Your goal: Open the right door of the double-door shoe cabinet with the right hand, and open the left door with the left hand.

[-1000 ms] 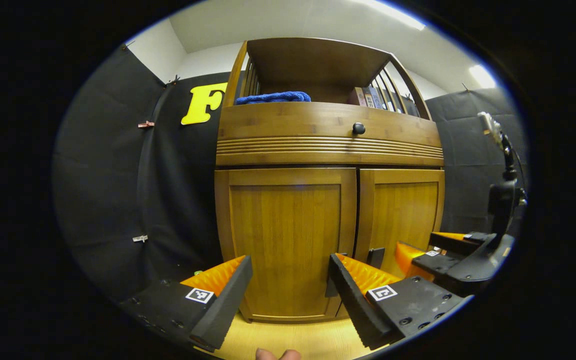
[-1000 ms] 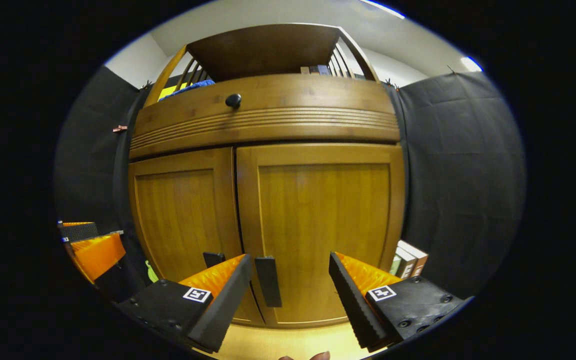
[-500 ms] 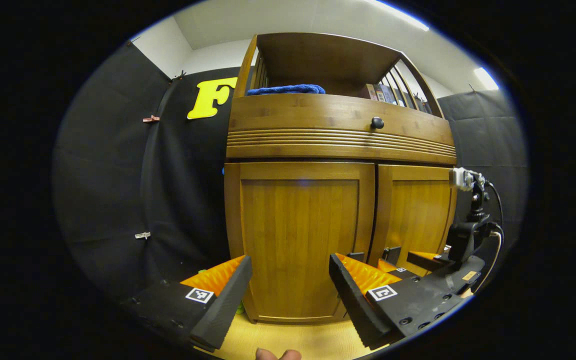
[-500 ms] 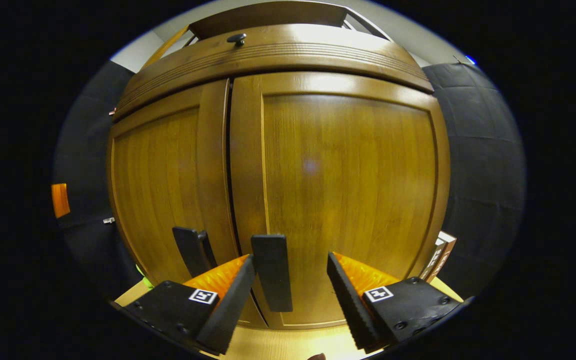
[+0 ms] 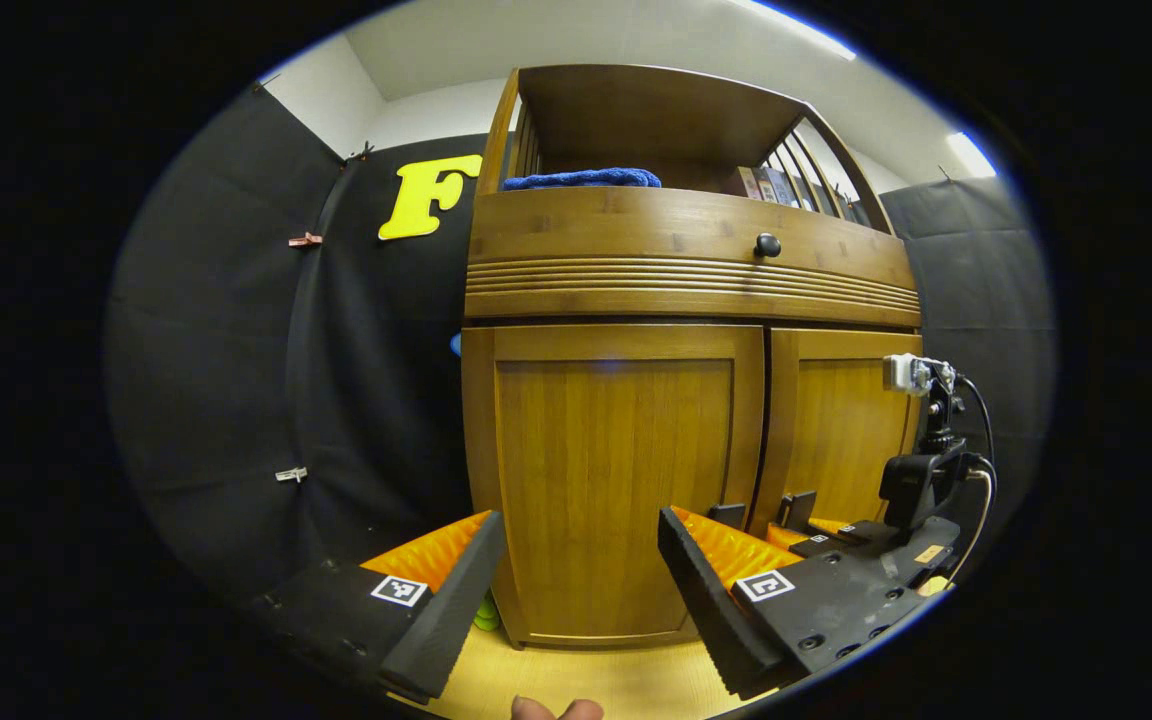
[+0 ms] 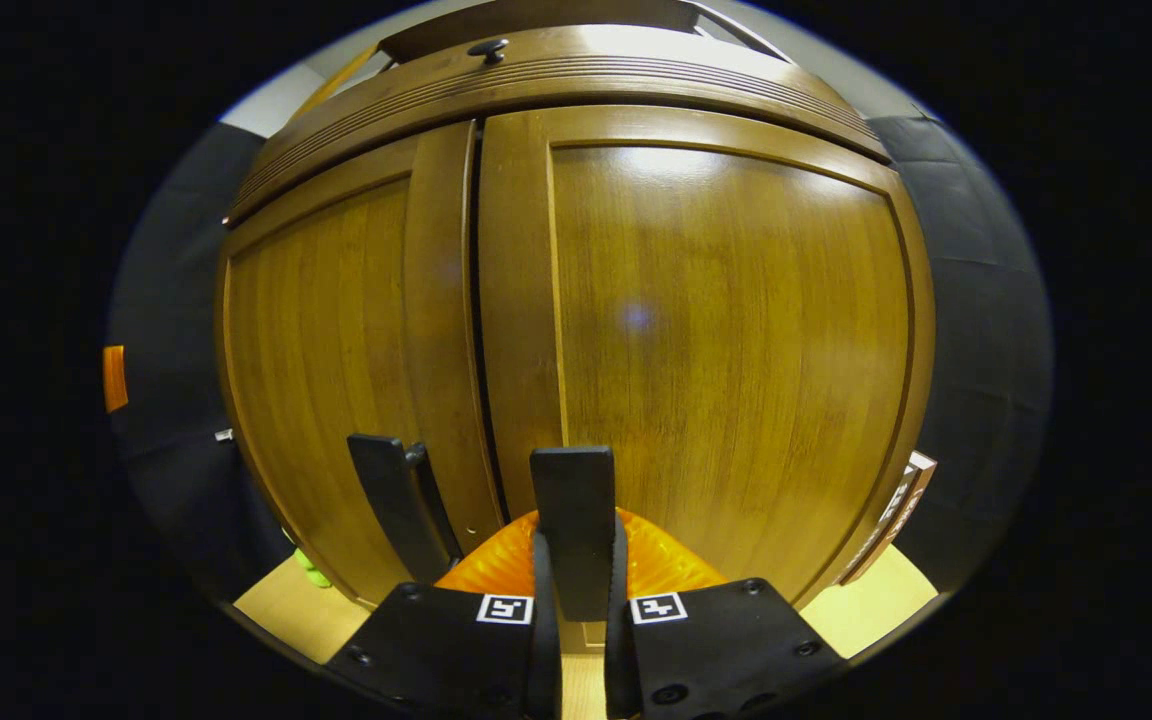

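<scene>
Left tongs spread wide, short of the left door. Both doors honey-brown, panelled, seemingly shut flush. Left handle upright, free. Right tongs clamped narrow on the upright right handle near the right door inner edge; floor open below.

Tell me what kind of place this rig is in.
Likely a staged data-collection booth, not a real home: black cloth walls pinned up around a bamboo-coloured wooden double-door shoe cabinet, standing on a pale wood floor, with a folded blue towel on its shelf.
</scene>
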